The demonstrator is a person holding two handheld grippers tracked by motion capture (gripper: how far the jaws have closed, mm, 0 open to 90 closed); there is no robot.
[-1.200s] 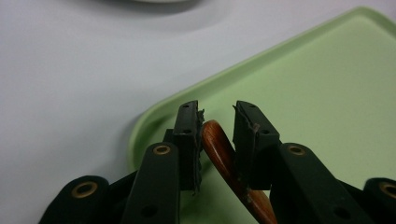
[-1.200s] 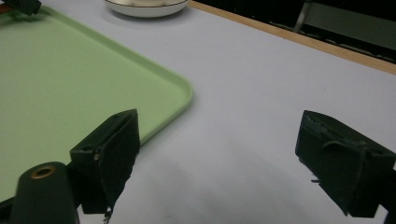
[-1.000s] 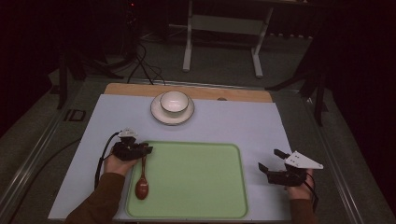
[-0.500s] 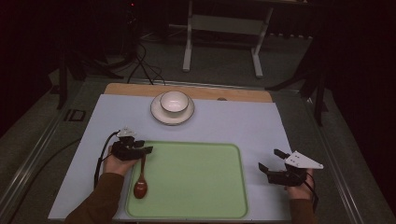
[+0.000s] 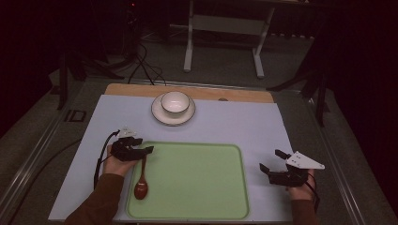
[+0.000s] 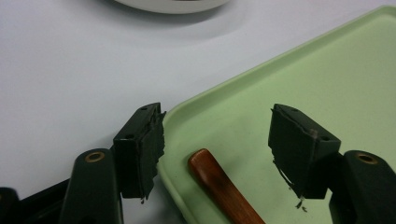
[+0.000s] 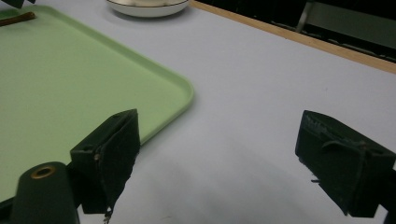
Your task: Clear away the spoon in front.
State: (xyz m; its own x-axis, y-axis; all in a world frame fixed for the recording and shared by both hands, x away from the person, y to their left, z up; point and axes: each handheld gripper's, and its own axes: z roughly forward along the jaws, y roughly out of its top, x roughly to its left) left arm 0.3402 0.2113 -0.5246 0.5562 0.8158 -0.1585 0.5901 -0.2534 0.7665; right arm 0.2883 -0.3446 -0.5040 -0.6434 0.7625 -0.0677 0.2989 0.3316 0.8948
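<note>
One glossy wooden spoon [image 5: 142, 180] on smooth tray [image 5: 197, 187].

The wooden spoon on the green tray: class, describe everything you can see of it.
The reddish-brown wooden spoon looks glossy, with a slim straight handle and an oval bowl. It lies flat along the left edge of the pale green tray, bowl toward the person. Its handle end sits between the left gripper's open jaws, which have just been opening, untouched.

In your left gripper view the wooden spoon [image 6: 224, 189] is running off the bottom edge, so its bowl is staying out of sight, and the plate [image 6: 173, 4] is getting cut by the top edge. In your right gripper view the spoon handle [image 7: 16, 18] is showing as a sliver, and the far plate [image 7: 147, 8] is getting clipped
</note>
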